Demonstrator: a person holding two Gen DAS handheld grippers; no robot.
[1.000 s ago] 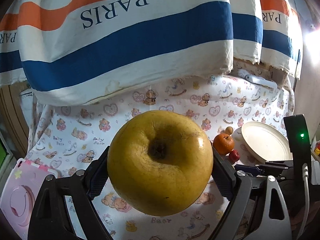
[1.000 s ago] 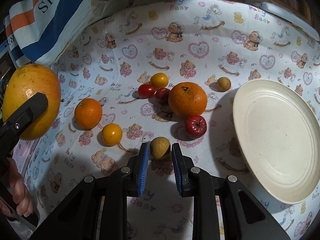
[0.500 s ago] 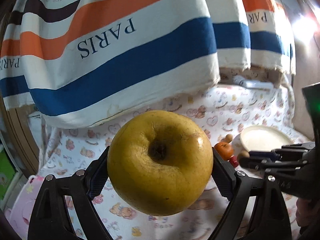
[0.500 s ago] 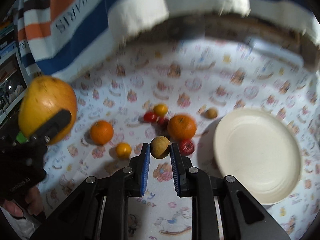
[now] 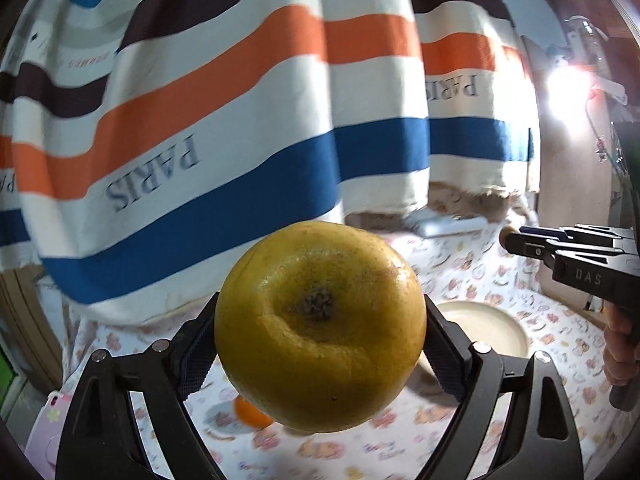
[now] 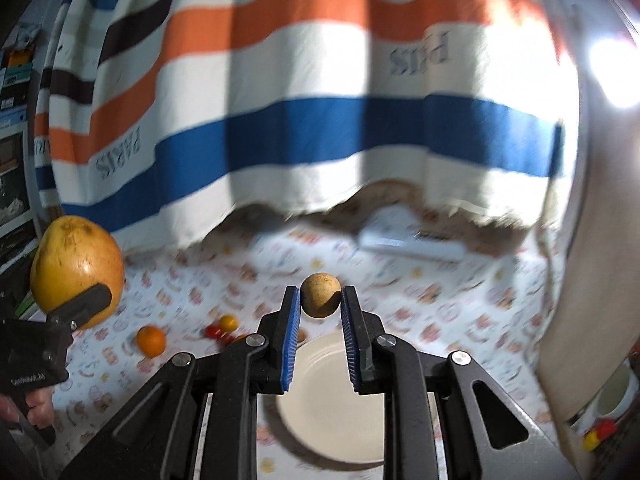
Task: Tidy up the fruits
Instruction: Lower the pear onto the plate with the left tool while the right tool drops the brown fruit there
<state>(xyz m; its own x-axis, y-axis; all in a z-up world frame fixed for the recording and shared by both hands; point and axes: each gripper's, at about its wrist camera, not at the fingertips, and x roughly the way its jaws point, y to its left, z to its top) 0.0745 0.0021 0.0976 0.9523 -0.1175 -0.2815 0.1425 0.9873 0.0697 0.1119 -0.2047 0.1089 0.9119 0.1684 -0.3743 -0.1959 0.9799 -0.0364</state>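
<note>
Sitting bare, cream plate (image 6: 320, 432), fruits held above

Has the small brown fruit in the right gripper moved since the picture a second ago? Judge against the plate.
Yes. The small brown fruit, clamped in the right gripper, has left the cloth and risen; it now hangs above the plate, no longer left of it.

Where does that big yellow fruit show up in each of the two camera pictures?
Left wrist view: the big yellow fruit fills the lower centre, between the left gripper fingers.
Right wrist view: far left edge, mid-height.
Shared landmark: the cream plate on the bear-print cloth.
</note>
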